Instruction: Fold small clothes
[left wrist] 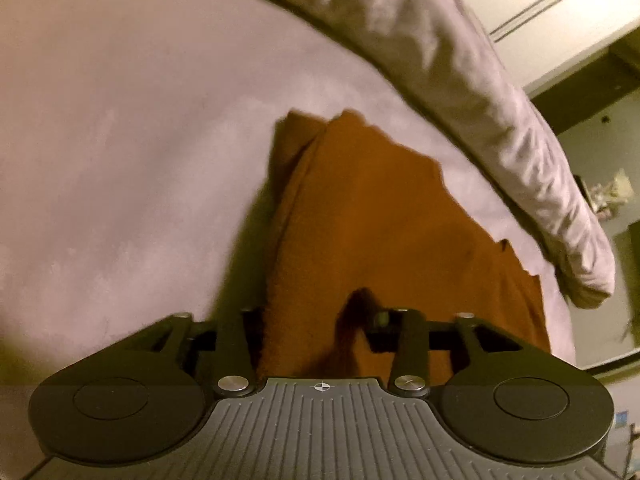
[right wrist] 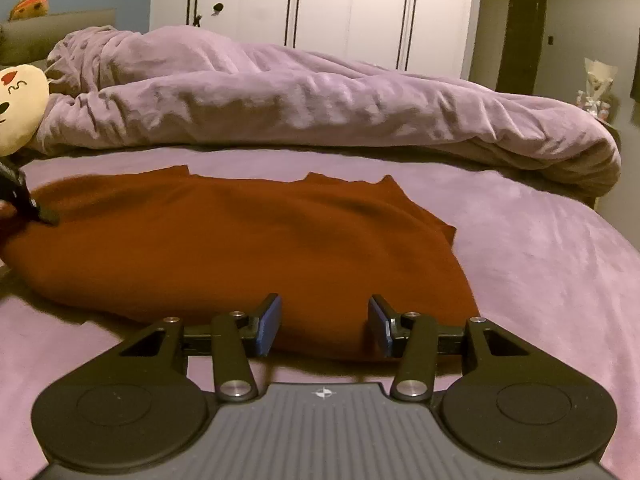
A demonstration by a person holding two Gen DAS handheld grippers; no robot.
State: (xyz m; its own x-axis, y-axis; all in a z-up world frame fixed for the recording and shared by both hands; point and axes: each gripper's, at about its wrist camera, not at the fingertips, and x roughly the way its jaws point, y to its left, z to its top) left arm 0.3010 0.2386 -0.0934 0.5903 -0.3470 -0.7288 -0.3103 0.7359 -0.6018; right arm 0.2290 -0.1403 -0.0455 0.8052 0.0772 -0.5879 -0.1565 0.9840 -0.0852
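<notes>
Rust shirt (right wrist: 240, 248) lies flat on the bed (right wrist: 540, 248), long axis 9-to-3 in the right view. Right gripper (right wrist: 324, 324) jaws apart at its near edge; left gripper (left wrist: 320, 336) buried in cloth, can't tell.

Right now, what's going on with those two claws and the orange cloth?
Left gripper buried in orange garment, grip unclear. Right gripper open at its near edge. Bunched duvet behind, not in the way.
</notes>
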